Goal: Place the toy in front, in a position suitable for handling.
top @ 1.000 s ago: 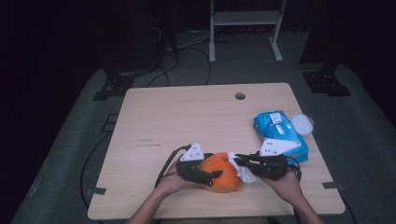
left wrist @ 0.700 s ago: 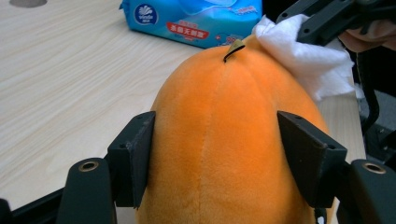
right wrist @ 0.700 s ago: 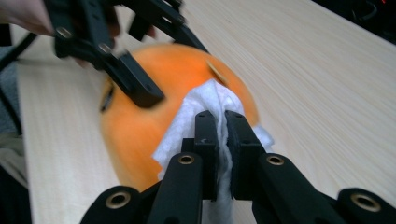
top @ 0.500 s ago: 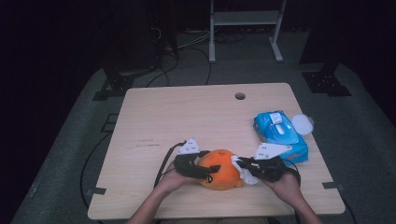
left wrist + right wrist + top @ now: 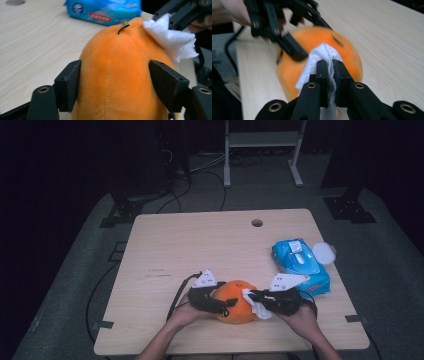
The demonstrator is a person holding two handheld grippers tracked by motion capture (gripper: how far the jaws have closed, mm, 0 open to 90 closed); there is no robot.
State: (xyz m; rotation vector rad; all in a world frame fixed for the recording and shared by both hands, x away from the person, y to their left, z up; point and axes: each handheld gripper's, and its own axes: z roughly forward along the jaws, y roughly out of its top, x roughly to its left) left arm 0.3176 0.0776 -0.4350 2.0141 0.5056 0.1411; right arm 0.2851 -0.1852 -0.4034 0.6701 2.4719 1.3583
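Left gripper view: plush orange stem-up.

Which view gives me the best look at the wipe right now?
The left gripper view: the wipe shows whole and sharp, pressed on the orange plush. The right gripper view has the right gripper shut on it, jaws hiding its middle, slightly blurred. The high view shows it small.

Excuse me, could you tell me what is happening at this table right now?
A person is wiping a round orange plush toy near the table's front edge. The left gripper clamps the toy by its sides, while the right gripper pinches a crumpled white wipe against the toy's top. A blue pack of wet wipes lies to the right on the light wooden table.
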